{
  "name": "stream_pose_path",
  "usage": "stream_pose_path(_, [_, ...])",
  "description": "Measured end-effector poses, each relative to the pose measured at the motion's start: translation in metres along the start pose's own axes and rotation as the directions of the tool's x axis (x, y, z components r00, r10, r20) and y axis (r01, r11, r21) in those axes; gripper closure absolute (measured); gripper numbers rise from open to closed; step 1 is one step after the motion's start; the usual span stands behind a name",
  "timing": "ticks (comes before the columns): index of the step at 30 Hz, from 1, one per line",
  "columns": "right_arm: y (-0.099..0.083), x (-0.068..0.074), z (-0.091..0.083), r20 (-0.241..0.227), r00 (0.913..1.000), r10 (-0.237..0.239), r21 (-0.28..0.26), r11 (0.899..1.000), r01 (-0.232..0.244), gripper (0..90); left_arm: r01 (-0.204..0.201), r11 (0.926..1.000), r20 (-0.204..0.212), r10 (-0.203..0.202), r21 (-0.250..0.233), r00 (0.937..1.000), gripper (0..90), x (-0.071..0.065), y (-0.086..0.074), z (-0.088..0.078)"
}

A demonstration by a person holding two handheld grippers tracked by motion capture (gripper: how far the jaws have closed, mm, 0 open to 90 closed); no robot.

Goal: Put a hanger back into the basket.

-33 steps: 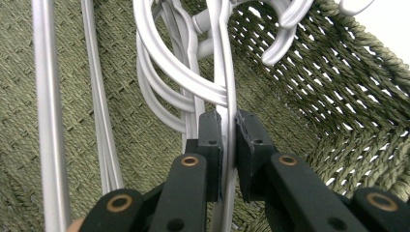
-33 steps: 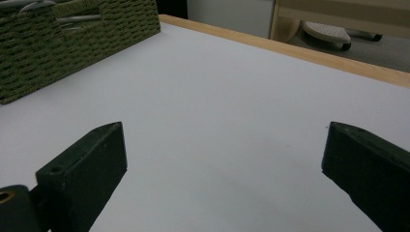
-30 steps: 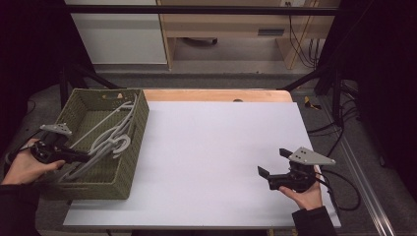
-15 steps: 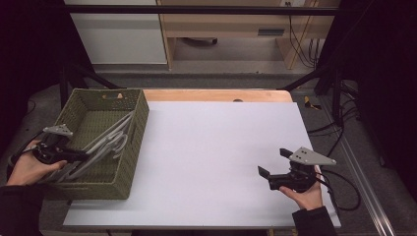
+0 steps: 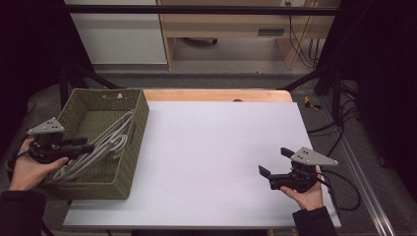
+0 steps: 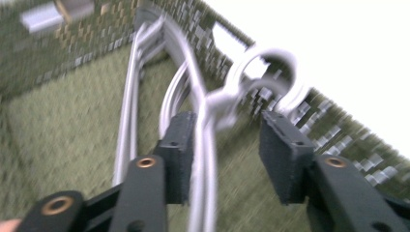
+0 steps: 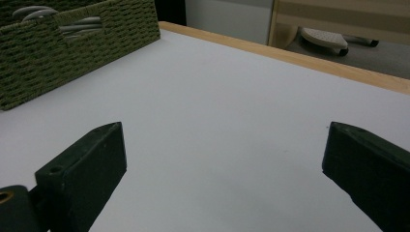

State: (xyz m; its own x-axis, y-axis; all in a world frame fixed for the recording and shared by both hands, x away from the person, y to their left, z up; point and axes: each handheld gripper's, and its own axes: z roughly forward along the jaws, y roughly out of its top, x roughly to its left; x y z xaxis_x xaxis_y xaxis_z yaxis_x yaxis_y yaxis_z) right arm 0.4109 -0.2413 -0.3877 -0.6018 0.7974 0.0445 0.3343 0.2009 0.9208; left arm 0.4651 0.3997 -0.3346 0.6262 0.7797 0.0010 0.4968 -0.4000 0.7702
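Resting in the green woven basket point(image 5: 125, 169) at table left, the grey clothes hangers point(image 5: 105, 147) lie bundled, hooks toward the table-side wall. Left gripper point(image 6: 227, 145): jaws have just been opening; a hanger neck sits between them against one pad, unpinched. Judged light, stiff, smooth plastic, prone to tangle; best taken at the neck below the hook. Right gripper point(image 5: 275, 164): wide open, empty, over the white table point(image 5: 221, 147). No legible writing.
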Motion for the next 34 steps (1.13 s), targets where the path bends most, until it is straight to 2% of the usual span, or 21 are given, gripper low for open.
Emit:
stream_pose_path(3, [0.000, 0.000, -0.001, 0.001, 1.0000, 0.005, -0.004, 1.000, -0.005, 2.1, -0.007, 0.9977, 0.009, 0.007, -0.067, 0.9999, 50.4, -0.013, 0.006, -0.002])
stream_pose_path(5, [0.001, 0.000, -0.002, 0.002, 1.0000, 0.006, -0.010, 1.000, -0.006, 2.1, -0.005, 0.9930, 0.019, 0.008, -0.118, 0.9998, 47.9, -0.022, 0.010, -0.003])
stream_pose_path(10, [0.001, 0.000, -0.003, 0.003, 1.0000, 0.009, -0.018, 1.000, -0.009, 2.0, 0.003, 0.9769, 0.026, 0.003, -0.214, 0.9997, 37.3, -0.046, 0.014, -0.001])
stream_pose_path(11, [0.001, 0.000, -0.003, 0.003, 0.9999, 0.010, -0.019, 1.000, -0.010, 2.0, 0.000, 0.9751, 0.037, 0.008, -0.222, 0.9993, 35.3, -0.051, 0.015, 0.000])
stream_pose_path(13, [0.001, 0.000, -0.003, 0.005, 0.9999, 0.011, -0.020, 1.000, -0.011, 1.6, 0.002, 0.9658, 0.042, 0.009, -0.259, 0.9991, 32.8, -0.064, 0.014, 0.003])
stream_pose_path(15, [0.001, -0.001, -0.003, 0.008, 0.9999, 0.013, -0.023, 1.000, -0.012, 1.4, 0.002, 0.9606, 0.061, 0.015, -0.278, 0.9980, 27.7, -0.073, 0.013, 0.007])
stream_pose_path(18, [0.001, -0.001, -0.003, 0.007, 0.9999, 0.012, -0.026, 1.000, -0.012, 1.2, -0.002, 0.9585, 0.067, 0.022, -0.285, 0.9975, 20.4, -0.090, 0.011, 0.017])
stream_pose_path(19, [0.001, -0.001, -0.004, 0.007, 0.9999, 0.013, -0.028, 1.000, -0.013, 1.2, -0.002, 0.9585, 0.067, 0.022, -0.285, 0.9975, 18.8, -0.090, 0.011, 0.017])
stream_pose_path(20, [0.001, -0.001, -0.004, 0.009, 0.9998, 0.015, -0.030, 0.999, -0.015, 1.0, 0.001, 0.9633, 0.068, 0.018, -0.269, 0.9975, 17.4, -0.100, 0.011, 0.024])
stream_pose_path(22, [0.001, -0.001, -0.004, 0.011, 0.9998, 0.017, -0.032, 0.999, -0.017, 0.9, -0.002, 0.9661, 0.068, 0.020, -0.258, 0.9974, 15.8, -0.109, 0.010, 0.030])
stream_pose_path(26, [0.001, -0.001, -0.006, 0.014, 0.9998, 0.015, -0.038, 0.999, -0.015, 0.8, -0.006, 0.9618, 0.087, 0.031, -0.274, 0.9958, 14.8, -0.125, 0.005, 0.042])
stream_pose_path(28, [0.001, -0.001, -0.007, 0.013, 0.9998, 0.015, -0.041, 0.999, -0.015, 0.8, 0.006, 0.9566, 0.103, 0.025, -0.291, 0.9943, 14.5, -0.130, 0.001, 0.047])
stream_pose_path(30, [0.001, -0.001, -0.007, 0.015, 0.9997, 0.018, -0.042, 0.999, -0.017, 0.8, 0.014, 0.9560, 0.111, 0.020, -0.293, 0.9936, 14.5, -0.133, -0.003, 0.051])
stream_pose_path(32, [0.001, -0.001, -0.008, 0.016, 0.9997, 0.019, -0.043, 0.999, -0.018, 0.8, 0.009, 0.9597, 0.108, 0.023, -0.281, 0.9938, 13.9, -0.135, -0.005, 0.055])
stream_pose_path(34, [0.000, -0.002, -0.008, 0.014, 0.9998, 0.017, -0.043, 0.999, -0.016, 0.8, 0.027, 0.9565, 0.121, 0.009, -0.291, 0.9926, 13.6, -0.135, -0.007, 0.056])
